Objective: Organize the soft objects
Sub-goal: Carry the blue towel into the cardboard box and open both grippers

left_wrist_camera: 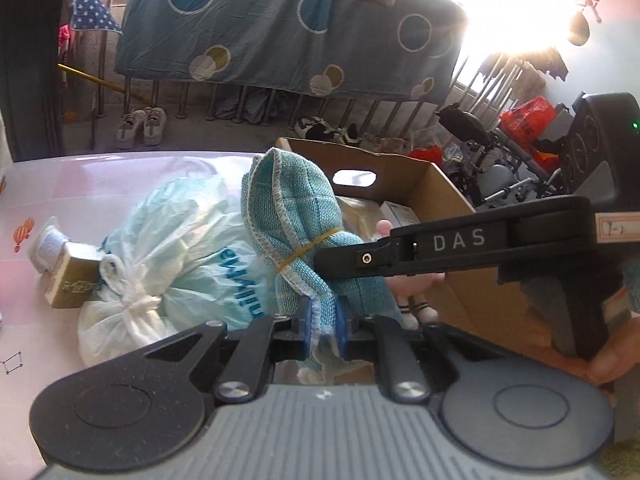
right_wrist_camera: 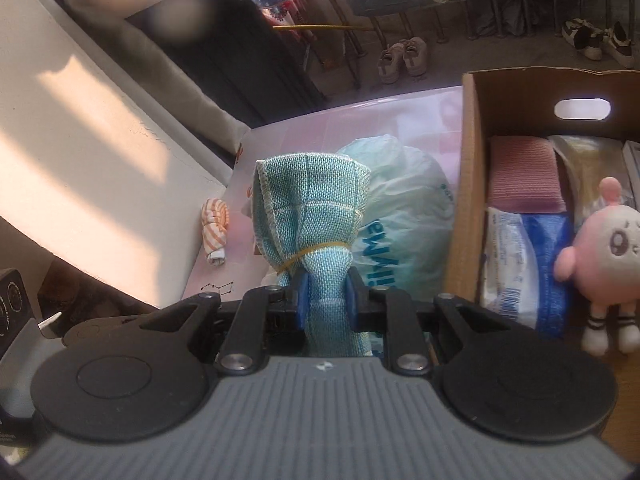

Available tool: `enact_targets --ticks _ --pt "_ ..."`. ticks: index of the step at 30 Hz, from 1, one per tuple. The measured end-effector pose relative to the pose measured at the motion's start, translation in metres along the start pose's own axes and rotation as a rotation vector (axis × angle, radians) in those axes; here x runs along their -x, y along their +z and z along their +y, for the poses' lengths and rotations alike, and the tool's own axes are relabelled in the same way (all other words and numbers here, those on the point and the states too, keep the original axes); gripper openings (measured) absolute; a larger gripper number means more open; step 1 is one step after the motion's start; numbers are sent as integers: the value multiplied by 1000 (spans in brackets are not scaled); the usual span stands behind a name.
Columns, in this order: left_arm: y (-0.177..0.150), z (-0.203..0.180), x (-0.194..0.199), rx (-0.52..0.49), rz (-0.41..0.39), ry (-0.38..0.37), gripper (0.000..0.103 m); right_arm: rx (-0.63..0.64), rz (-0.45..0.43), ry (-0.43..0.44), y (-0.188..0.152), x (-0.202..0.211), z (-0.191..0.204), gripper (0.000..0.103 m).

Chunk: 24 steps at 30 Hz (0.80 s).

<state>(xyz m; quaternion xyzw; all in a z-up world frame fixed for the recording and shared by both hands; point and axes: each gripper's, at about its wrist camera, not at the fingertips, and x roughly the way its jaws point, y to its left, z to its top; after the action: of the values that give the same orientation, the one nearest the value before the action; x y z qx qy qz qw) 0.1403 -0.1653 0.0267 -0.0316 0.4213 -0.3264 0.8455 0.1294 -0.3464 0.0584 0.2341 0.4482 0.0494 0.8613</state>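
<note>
Both your grippers grasp the teal cloth bundle (left_wrist_camera: 294,216): the left gripper (left_wrist_camera: 323,330) and the right gripper (right_wrist_camera: 326,300) clench its lower end, above the pink worktop (left_wrist_camera: 52,184). The right gripper reads "DAS". Behind, the knotted plastic bag (left_wrist_camera: 176,248) shows reversed blue letters, unreadable.

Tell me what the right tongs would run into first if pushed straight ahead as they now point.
Probably the white plastic bag: it lies right behind the teal cloth that the right tongs already clamp. Depth is unclear, so the exact gap can't be judged.
</note>
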Motion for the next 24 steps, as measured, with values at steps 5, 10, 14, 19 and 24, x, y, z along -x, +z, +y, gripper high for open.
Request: enact_targets --ticks 5,10,14,19,24 --pt "6 -65 -57 -50 70 -102 17 -104 -62 -91 -14 51 -86 17" --pt "-3 -98 -108 -78 154 -132 26 -187 -90 -197 -29 67 -162 17" --pt "-12 -97 -130 -81 204 -115 26 -193 -90 -293 -32 55 -200 17" --pt "-11 -87 -137 -82 224 -77 26 -95 -77 -406 -38 40 -211 19" --pt "-8 -85 -125 -91 212 -61 27 -10 -67 -494 -36 30 -199 27"
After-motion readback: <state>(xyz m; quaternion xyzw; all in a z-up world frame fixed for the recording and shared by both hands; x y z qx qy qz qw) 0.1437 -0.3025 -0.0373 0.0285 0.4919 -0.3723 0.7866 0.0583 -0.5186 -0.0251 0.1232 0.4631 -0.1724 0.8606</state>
